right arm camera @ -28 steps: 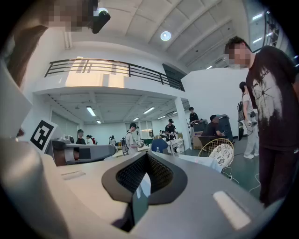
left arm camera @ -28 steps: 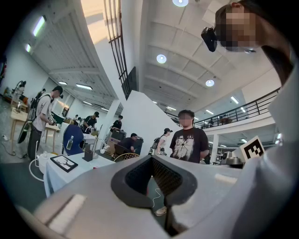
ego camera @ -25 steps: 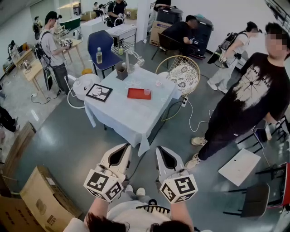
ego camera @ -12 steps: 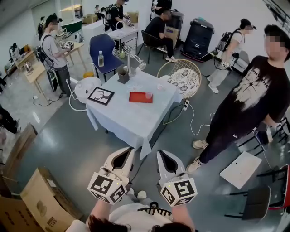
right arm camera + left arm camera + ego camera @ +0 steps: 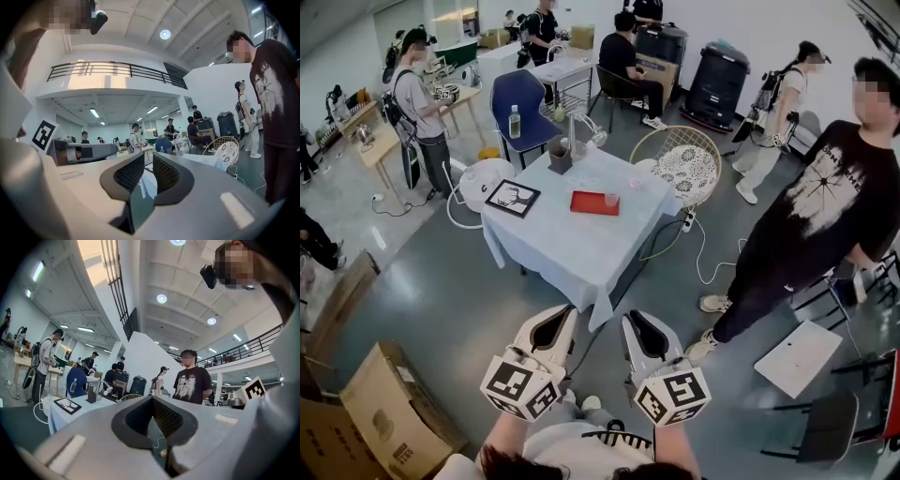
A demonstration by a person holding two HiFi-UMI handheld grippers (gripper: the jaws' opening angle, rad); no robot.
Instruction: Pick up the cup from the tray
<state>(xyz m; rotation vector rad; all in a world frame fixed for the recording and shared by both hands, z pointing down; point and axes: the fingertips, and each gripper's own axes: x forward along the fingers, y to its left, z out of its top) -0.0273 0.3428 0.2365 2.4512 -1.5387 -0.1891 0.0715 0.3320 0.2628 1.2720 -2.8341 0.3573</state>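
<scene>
A small pale pink cup (image 5: 610,199) stands at the right end of a red tray (image 5: 592,202) on the white-clothed table (image 5: 572,248), far ahead of me in the head view. My left gripper (image 5: 565,307) and right gripper (image 5: 630,311) hang side by side near my body, well short of the table and over the floor. The left gripper (image 5: 151,398) has its jaw tips touching and holds nothing. The right gripper (image 5: 148,157) shows a narrow gap between its pads, with white cloth visible through it. Neither gripper view shows the cup.
A framed picture (image 5: 511,198), a dark container (image 5: 560,157) and a desk lamp (image 5: 581,127) share the table. A wicker chair (image 5: 680,161) stands behind it and a blue chair (image 5: 523,97) farther back. A person in black (image 5: 820,216) stands right. Cardboard boxes (image 5: 380,398) lie left.
The view has crept a little toward the table, which now sits slightly higher and more to the right. People in the background have shifted. Both grippers keep their pose.
</scene>
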